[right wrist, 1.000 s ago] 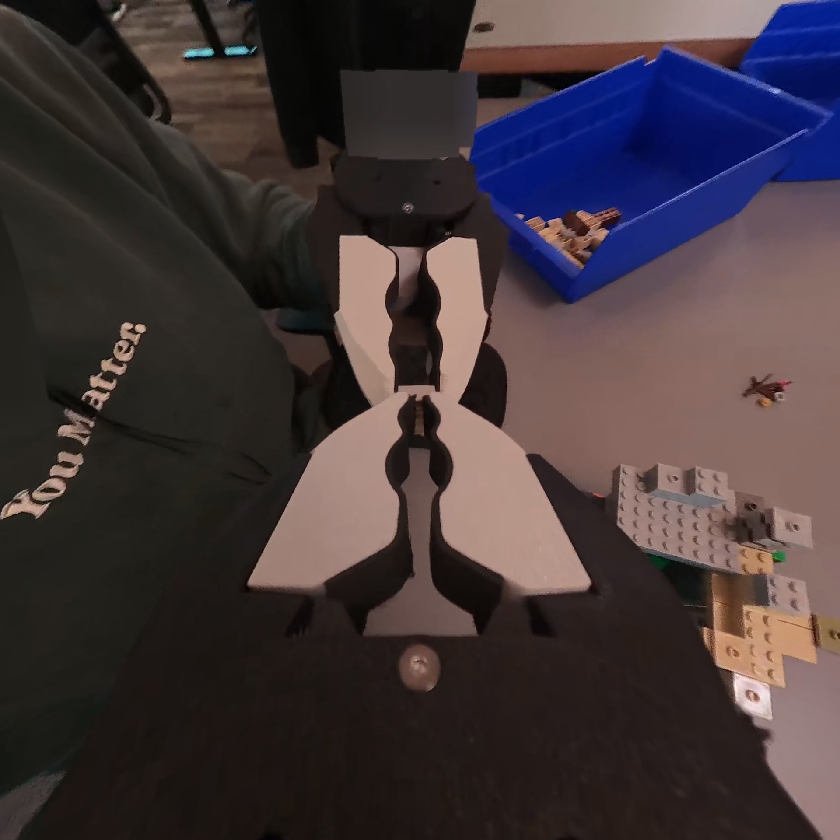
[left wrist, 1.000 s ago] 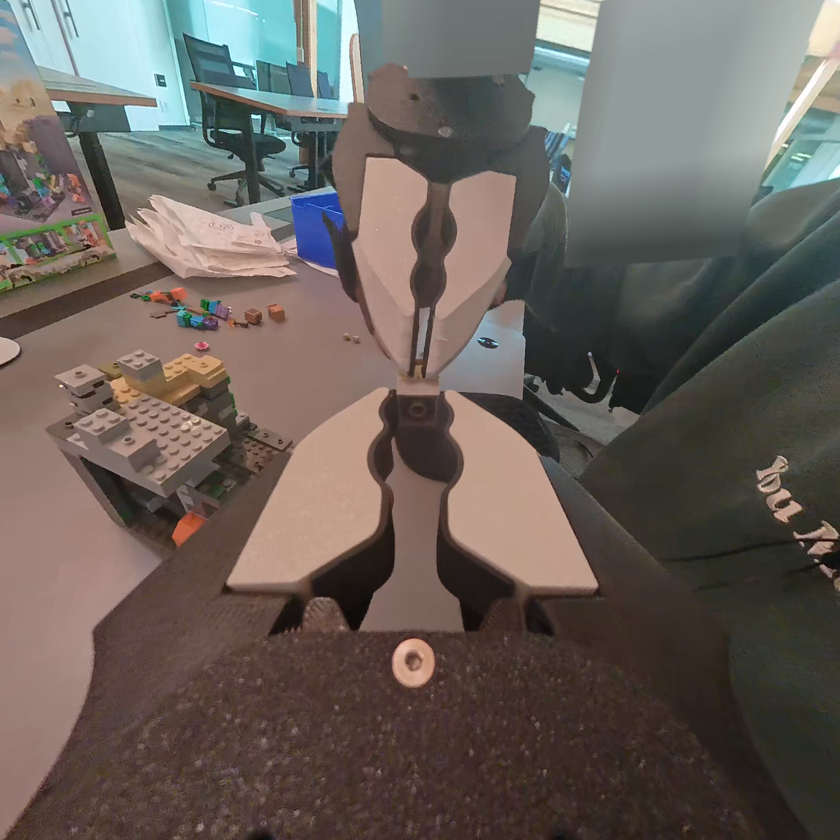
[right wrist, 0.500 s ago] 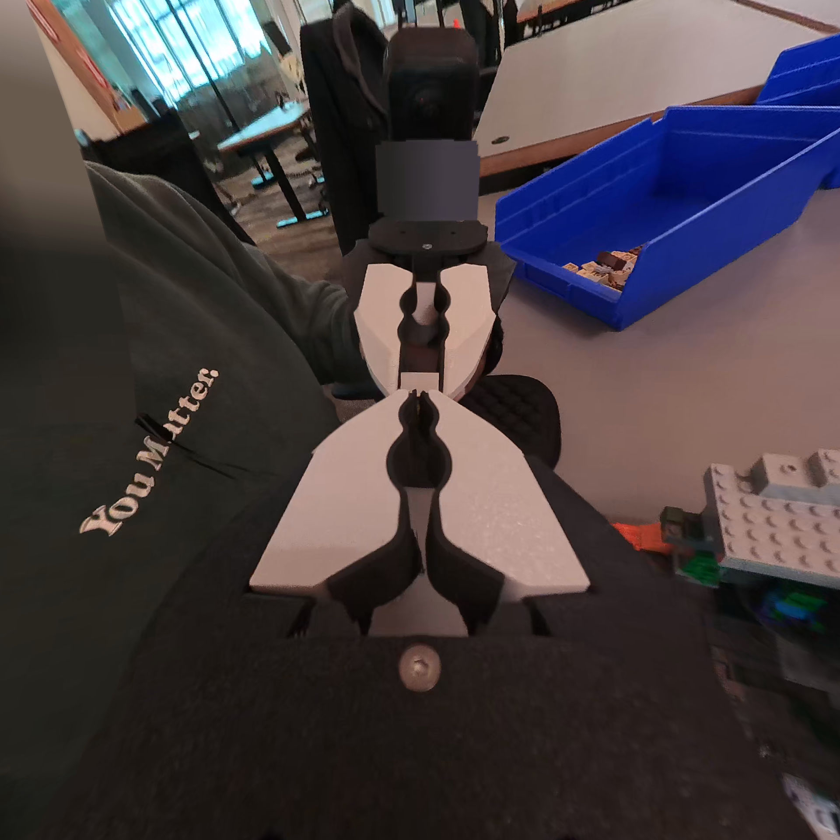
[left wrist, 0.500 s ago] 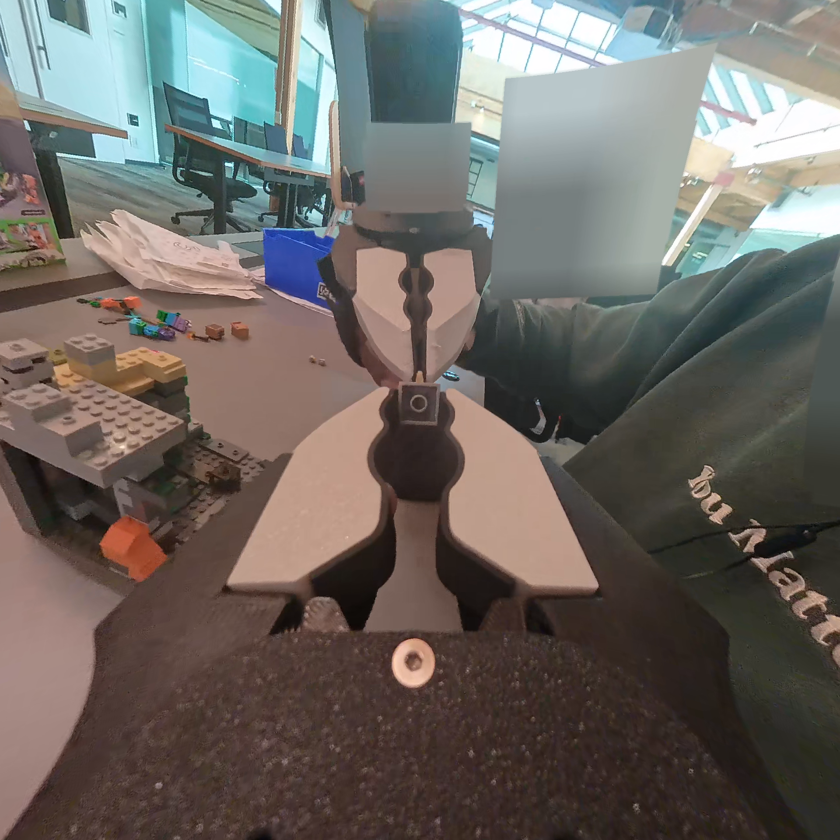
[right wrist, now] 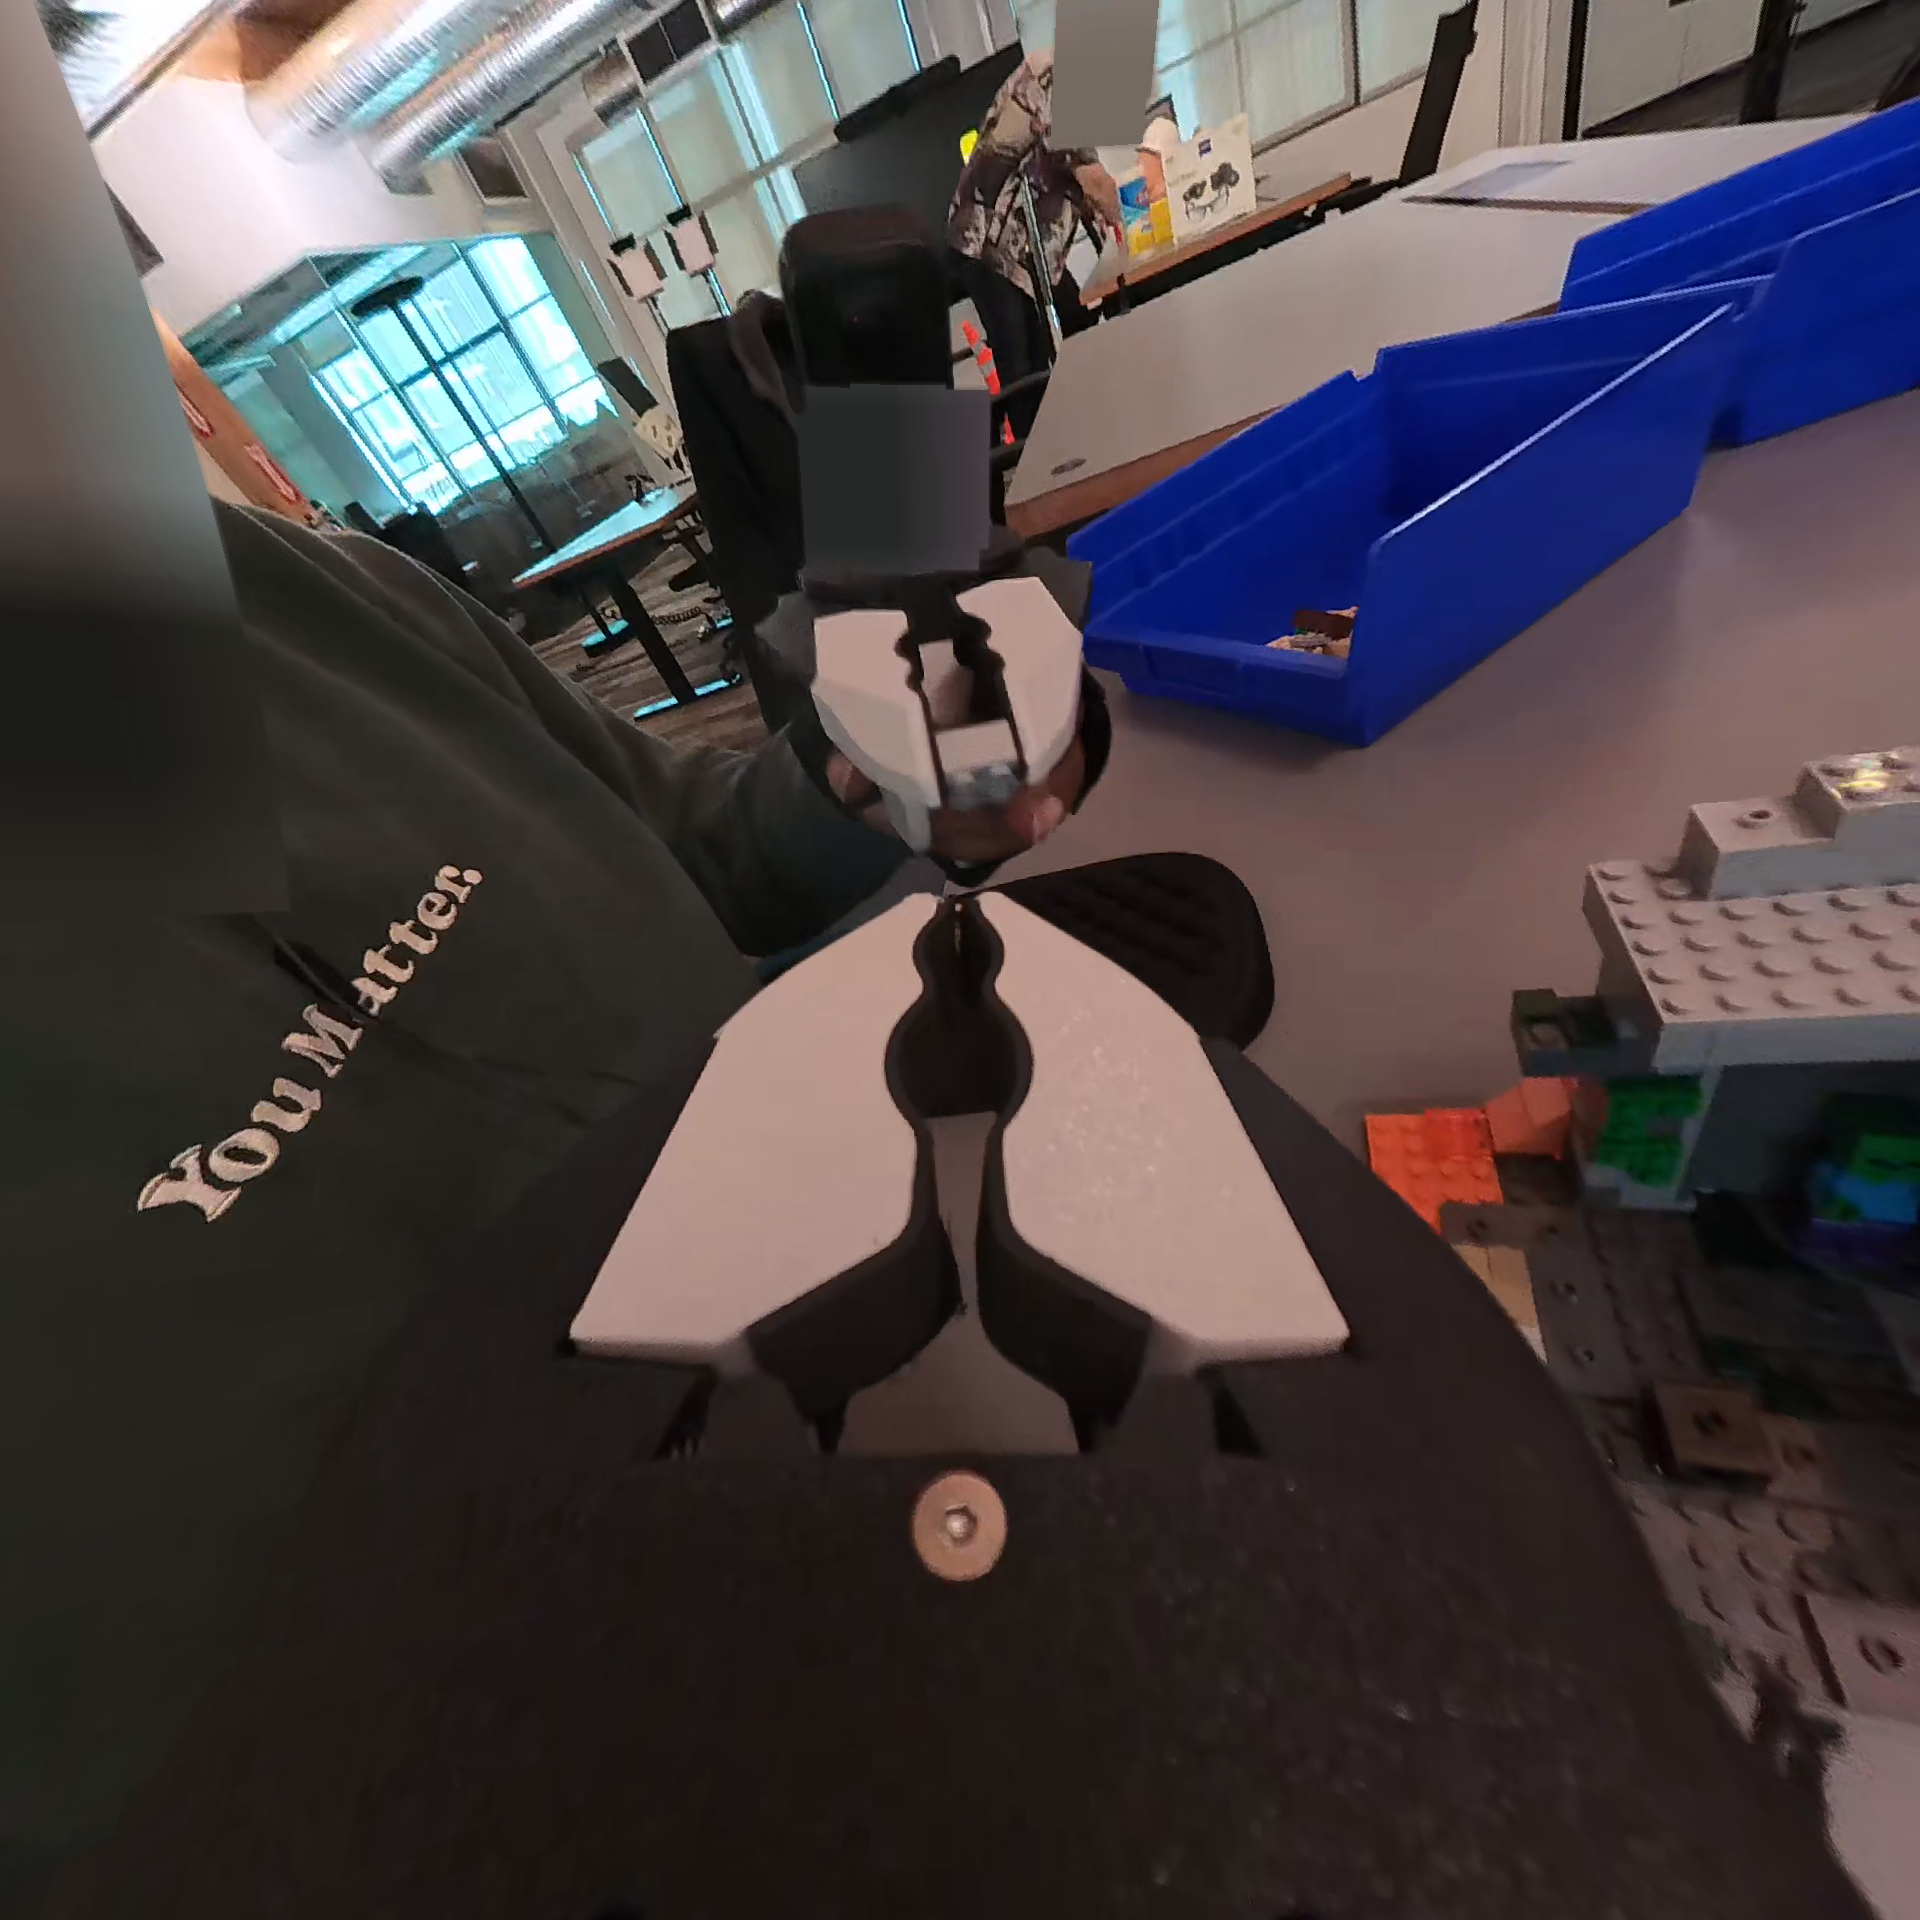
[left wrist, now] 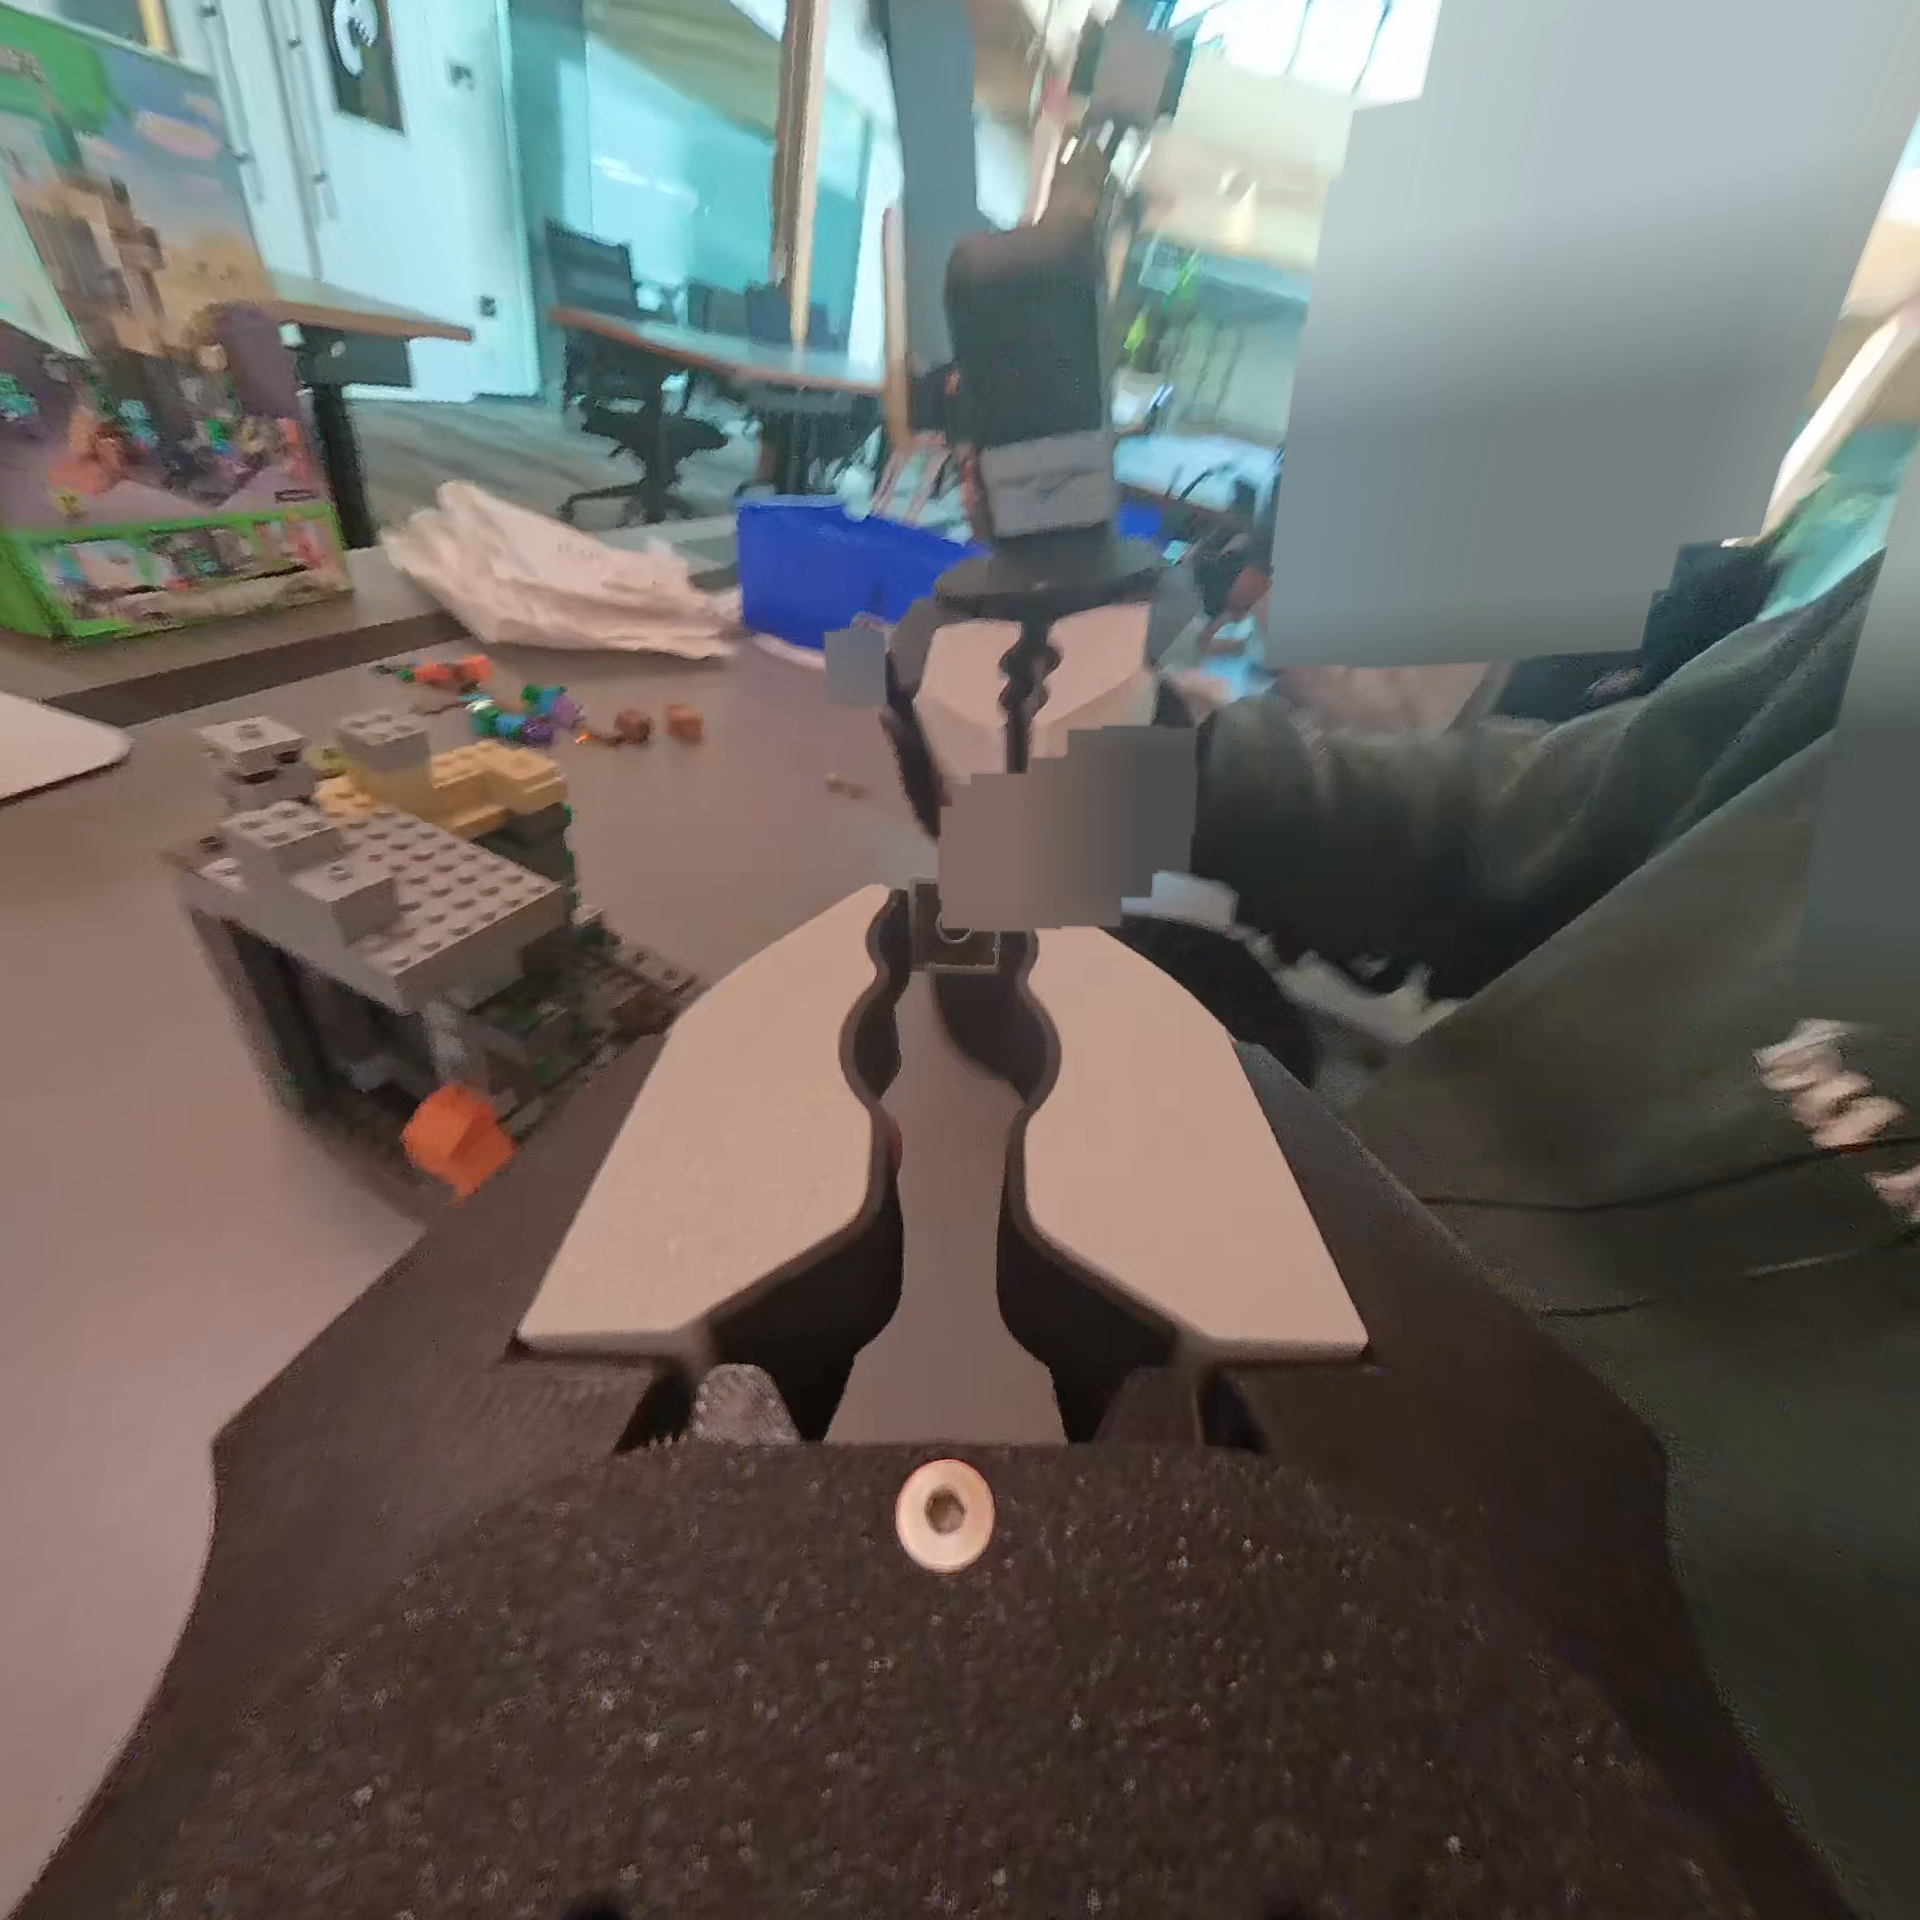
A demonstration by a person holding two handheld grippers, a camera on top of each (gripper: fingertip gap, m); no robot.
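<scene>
**A:** What was closest to the lenses?

**B:** The left gripper point(left wrist: 935, 930). Its jaws were clamped on a small flat grey toy brick point(left wrist: 951, 943) right at the tips, held in the air above the edge of the grey table point(left wrist: 156, 1247). A blur patch covered part of the brick.

**A:** And the other one?

**B:** The right gripper point(right wrist: 961, 906) had its tips pressed together. Whether a sliver sat between them was too small to tell. The two grippers faced each other tip to tip, close but apart, in front of a person's dark green sweatshirt point(right wrist: 416, 935).

**A:** What lay beside them?

**B:** A part-built grey studded brick model point(left wrist: 416, 894) stood on the table, with a tan block on top, green and dark layers beneath, and an orange brick piece point(left wrist: 457, 1138) at its near foot. Its grey roof plates were stepped and several studs were bare. In the right wrist view, dark flat plates spread in front of it.

**A:** Farther back?

**B:** A scatter of small coloured loose bricks point(left wrist: 520, 717) lay behind the model, then a heap of white paper sheets point(left wrist: 561, 592) and a tall printed cardboard box point(left wrist: 156, 416). On the other side, an open blue plastic bin point(right wrist: 1455, 582) held a few tan and brown bricks point(right wrist: 1320, 634). Office desks and chairs stood beyond.
</scene>
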